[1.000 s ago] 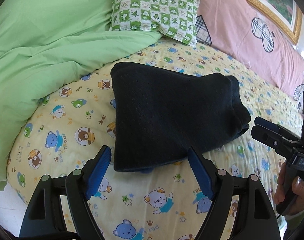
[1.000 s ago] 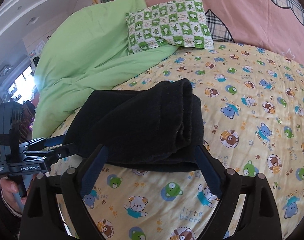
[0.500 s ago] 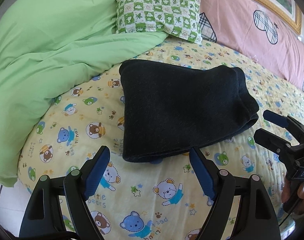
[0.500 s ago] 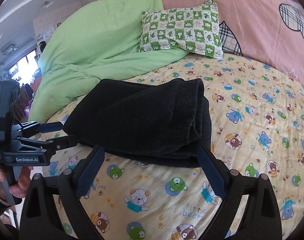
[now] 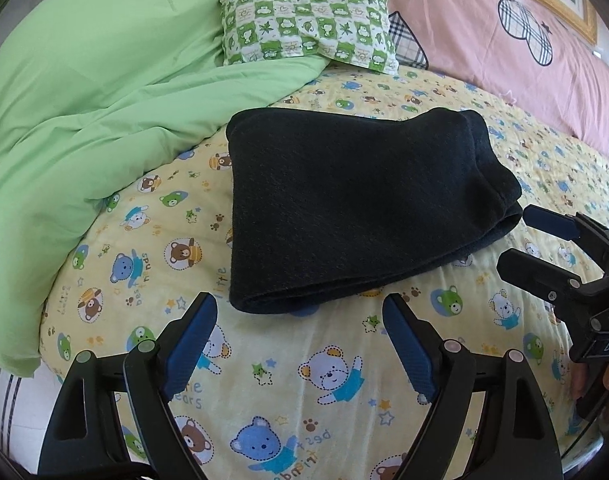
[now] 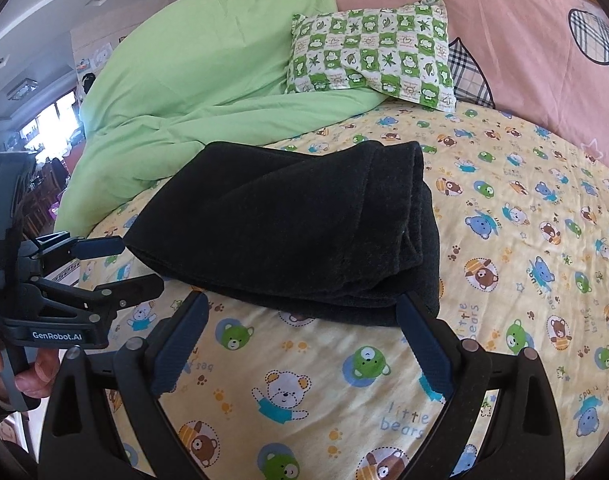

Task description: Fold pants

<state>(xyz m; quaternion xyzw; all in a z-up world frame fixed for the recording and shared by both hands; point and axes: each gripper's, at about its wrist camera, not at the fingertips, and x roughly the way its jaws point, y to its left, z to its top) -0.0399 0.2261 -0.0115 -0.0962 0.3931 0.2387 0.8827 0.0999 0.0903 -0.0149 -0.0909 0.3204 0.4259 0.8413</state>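
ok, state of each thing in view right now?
Black fleece pants: folded into a thick stack, flat on the bear-print yellow sheet, untouched.
Left tool: jaws opening, nothing between them.
Right tool: open, empty.
Green duvet: bunched up.
Green checked pillow: lying partly on the duvet.

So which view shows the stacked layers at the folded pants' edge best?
The right wrist view: the pants turn their layered end toward it, folds stacked and visible. The left wrist view shows mostly their flat top, with that end foreshortened at the right.
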